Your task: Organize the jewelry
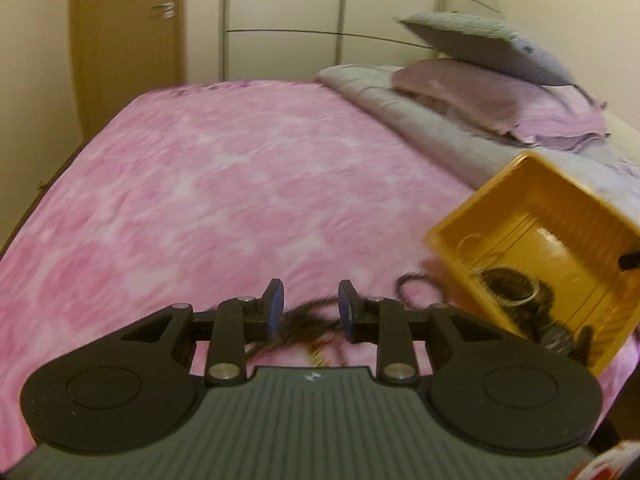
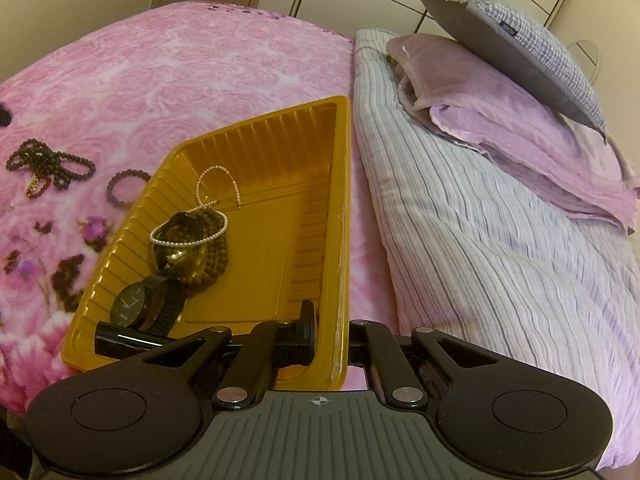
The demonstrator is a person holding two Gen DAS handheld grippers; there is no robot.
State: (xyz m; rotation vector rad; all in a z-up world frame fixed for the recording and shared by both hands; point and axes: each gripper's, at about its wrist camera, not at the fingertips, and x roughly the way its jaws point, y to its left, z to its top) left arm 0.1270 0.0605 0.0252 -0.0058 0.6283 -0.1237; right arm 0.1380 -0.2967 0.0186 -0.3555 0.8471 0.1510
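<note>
**Black Linkages, Grey Ribbed Bodies**

Left gripper (image 1: 311, 307): built of matte black linkage arms with silver pivot pins, blue pads (image 1: 275, 307) lining the inner faces of both fingers. Behind the fingers, a grey ribbed housing flanked by two round black discs, a small pale mark at its front edge. Right gripper (image 2: 329, 330): same black arms, silver pins, grey ribbed body, marked with a crosshair.

My left gripper (image 1: 311, 312) hangs open over the pink blanket (image 1: 208, 184), dark bead necklace (image 1: 308, 322) lying blurred between my pads, unclear if touching. Yellow tray (image 1: 516, 184) to the right, tilted, jewelry inside.
</note>
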